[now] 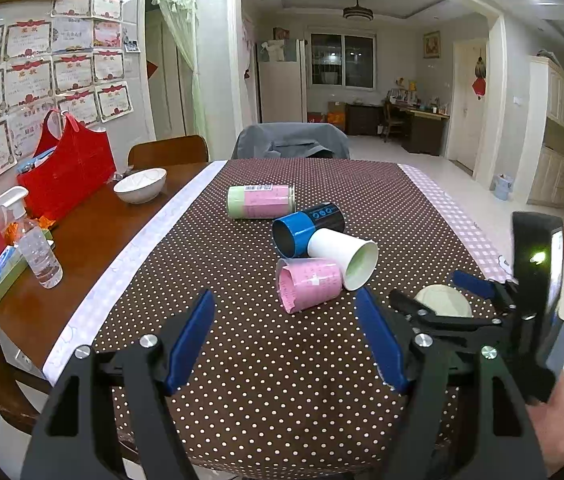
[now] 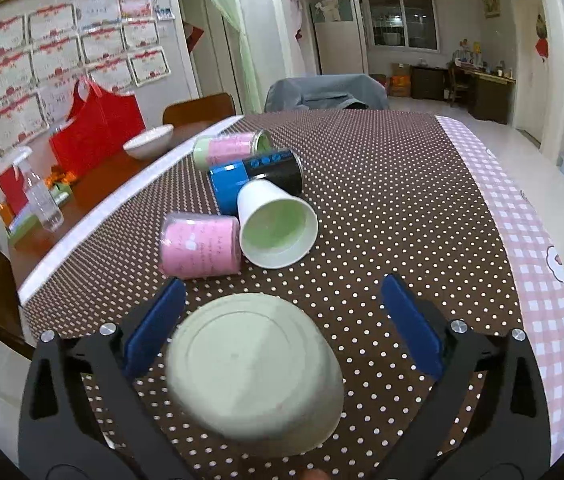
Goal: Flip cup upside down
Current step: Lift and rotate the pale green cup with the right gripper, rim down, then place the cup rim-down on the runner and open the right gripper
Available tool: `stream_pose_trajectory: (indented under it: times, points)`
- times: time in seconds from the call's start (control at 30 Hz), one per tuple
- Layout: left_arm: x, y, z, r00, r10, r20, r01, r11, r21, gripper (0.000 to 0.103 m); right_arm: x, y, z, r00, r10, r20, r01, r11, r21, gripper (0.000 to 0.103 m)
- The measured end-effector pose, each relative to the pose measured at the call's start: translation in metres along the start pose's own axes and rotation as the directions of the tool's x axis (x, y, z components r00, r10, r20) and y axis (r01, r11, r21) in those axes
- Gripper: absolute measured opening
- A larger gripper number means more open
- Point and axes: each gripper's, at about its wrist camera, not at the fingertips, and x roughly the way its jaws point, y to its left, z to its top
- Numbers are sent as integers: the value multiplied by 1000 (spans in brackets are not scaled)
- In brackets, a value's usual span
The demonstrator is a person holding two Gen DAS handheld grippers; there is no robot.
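Note:
A pale green cup point(image 2: 254, 368) stands upside down, base up, on the dotted tablecloth between the fingers of my right gripper point(image 2: 282, 328), which is open and not touching it. It also shows in the left wrist view point(image 1: 444, 300), partly hidden behind that gripper. Several cups lie on their sides mid-table: a white cup point(image 1: 344, 256) point(image 2: 278, 224), a short pink cup point(image 1: 308, 284) point(image 2: 200, 246), a blue and black cup point(image 1: 308, 226) point(image 2: 258, 180) and a long pink and green cup point(image 1: 260, 200) point(image 2: 230, 148). My left gripper point(image 1: 288, 340) is open and empty, just short of the pink cup.
A white bowl point(image 1: 140, 184), a red bag point(image 1: 66, 168), a spray bottle point(image 1: 32, 236) and small boxes stand on the bare wood at the left. A grey-covered chair point(image 1: 290, 140) is at the table's far end. The cloth's pink checked edge point(image 2: 530, 240) runs along the right.

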Motion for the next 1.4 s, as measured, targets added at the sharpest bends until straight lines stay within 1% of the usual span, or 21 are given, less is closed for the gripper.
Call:
stream_pose_trajectory:
  times: [0.17,0.33,0.43,0.7,0.8,0.9,0.97,1.1,1.23,1.33,1.4]
  points:
    - [-6,-1,2,1000,10,9,-10,1000,-9,72,-21,-6,10,1000,19,23,-21,998,59,97]
    - [-17,-4,4,999,23,30,-23,1000,-12,72,-44,-10,18,999,4,35,-7,995,101,97]
    - [-23,-6,4,999,28,42,-28,1000,-13,83,-59,-11,22,999,3,50,-9,992,124,97]
    - [-41,-15,5,996,60,68,-61,998,13,83,-102,-13,24,995,-10,96,-6,987,159,97]
    - [-46,-17,4,995,70,70,-71,997,25,83,-122,-13,26,991,-34,131,13,987,159,97]
    - [-47,-24,1,991,112,72,-116,991,65,83,-134,-15,24,986,-57,156,29,984,176,97]
    - [-49,-25,-2,991,109,74,-115,991,71,83,-142,-16,20,984,-67,168,33,981,193,97]
    - [-59,-24,-5,990,104,93,-110,992,61,83,-147,-13,19,982,-81,171,48,982,185,97]
    - [-69,-21,-2,986,120,118,-126,991,49,84,-154,-6,21,979,-93,179,64,985,160,97]
    - [-78,-17,2,983,122,135,-126,992,20,84,-161,2,22,977,-93,192,65,987,145,97]
    - [-84,-15,4,983,114,142,-114,993,-4,84,-166,6,22,974,-106,202,82,989,127,97]
